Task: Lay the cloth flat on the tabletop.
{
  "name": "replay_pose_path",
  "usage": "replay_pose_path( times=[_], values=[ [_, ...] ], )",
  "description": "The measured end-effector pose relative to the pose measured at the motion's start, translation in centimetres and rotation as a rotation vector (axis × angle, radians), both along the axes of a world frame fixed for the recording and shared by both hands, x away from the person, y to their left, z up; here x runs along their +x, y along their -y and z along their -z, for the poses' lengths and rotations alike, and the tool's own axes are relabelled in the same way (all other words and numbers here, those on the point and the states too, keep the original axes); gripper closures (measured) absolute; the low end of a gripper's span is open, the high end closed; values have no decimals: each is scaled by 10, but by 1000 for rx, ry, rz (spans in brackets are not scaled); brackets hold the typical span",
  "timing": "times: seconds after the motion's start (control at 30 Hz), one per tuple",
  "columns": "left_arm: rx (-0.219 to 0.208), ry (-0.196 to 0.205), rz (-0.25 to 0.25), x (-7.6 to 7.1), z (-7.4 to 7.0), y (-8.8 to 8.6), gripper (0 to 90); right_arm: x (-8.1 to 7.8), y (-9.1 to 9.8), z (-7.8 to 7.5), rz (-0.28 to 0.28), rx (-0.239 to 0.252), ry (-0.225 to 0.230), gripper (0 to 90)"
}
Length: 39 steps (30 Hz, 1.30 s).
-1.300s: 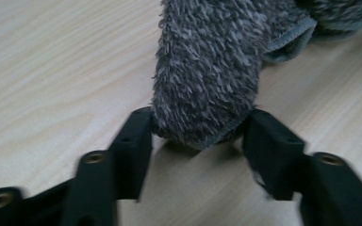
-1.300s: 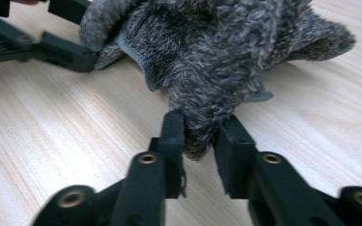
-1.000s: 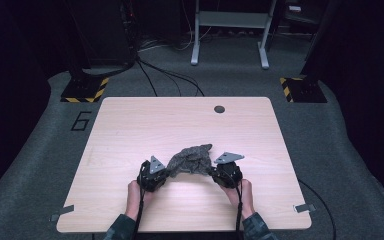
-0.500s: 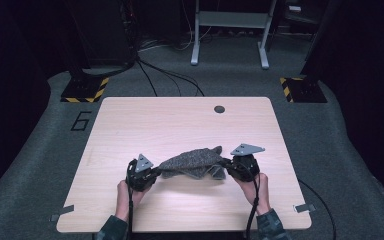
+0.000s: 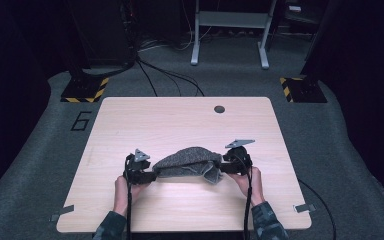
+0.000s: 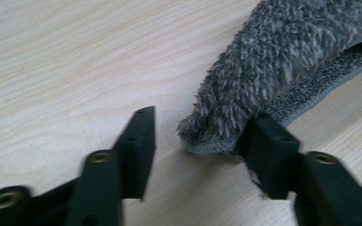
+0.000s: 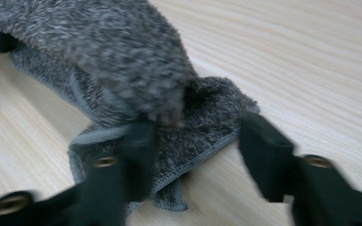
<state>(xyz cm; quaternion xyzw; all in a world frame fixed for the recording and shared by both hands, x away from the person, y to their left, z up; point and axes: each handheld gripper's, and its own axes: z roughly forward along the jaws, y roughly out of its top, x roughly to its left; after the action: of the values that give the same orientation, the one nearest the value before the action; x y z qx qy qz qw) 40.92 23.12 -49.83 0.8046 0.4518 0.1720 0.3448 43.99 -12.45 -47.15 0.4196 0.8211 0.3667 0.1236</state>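
A grey fluffy cloth lies folded in a low hump on the wooden table, stretched between my two grippers. My left gripper sits at its left end. In the left gripper view that gripper has just been opening; the cloth's corner lies loose between the spread jaws, brushing one jaw. My right gripper is at the right end. Its jaws have just been opening too, and the cloth's hemmed edge rests between them, unpressed.
A round cable hole sits near the table's far edge. Bare wood lies all around the cloth. Beyond the table are floor cables, a metal frame and striped blocks.
Both hands moved apart, pulling the bunched cloth out sideways. Both grippers' jaws then opened and the cloth settled flat on the table.
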Motion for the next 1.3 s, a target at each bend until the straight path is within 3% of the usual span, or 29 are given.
replay_pose_path(
  times=[0.03, 0.1, 0.17, 0.3, 0.43, 0.6, 0.77, 1.0, 1.13, 1.3],
  values=[
    [-12, 14, -21, -2, -1, 1, 369, -2, 0, -1, 10, 13, -11, 337],
    [-8, 34, -14, -5, -4, 2, 326, -10, 6, -6, 2, 35, 23, 260],
    [-15, 68, -10, -9, -8, 8, 313, -16, 8, -9, -8, 46, 41, 245],
    [-7, 92, 20, -13, -12, 19, 305, -30, 8, -12, -37, 48, 74, 223],
    [17, 90, 52, -10, -14, 28, 305, -38, 2, -11, -78, 27, 97, 211],
    [35, 86, 61, -3, -10, 34, 316, -32, -3, -6, -79, 6, 91, 230],
    [77, 65, 93, 9, -2, 43, 346, -17, -6, 5, -46, -18, 62, 315],
    [140, 27, 117, 19, 11, 52, 476, -5, -13, 15, -28, -39, 46, 485],
    [116, 17, 132, 19, 14, 48, 550, -1, -17, 22, -41, -50, 43, 635],
    [91, 13, 130, 16, 15, 43, 647, -2, -19, 26, -50, -46, 24, 748]
  ],
)
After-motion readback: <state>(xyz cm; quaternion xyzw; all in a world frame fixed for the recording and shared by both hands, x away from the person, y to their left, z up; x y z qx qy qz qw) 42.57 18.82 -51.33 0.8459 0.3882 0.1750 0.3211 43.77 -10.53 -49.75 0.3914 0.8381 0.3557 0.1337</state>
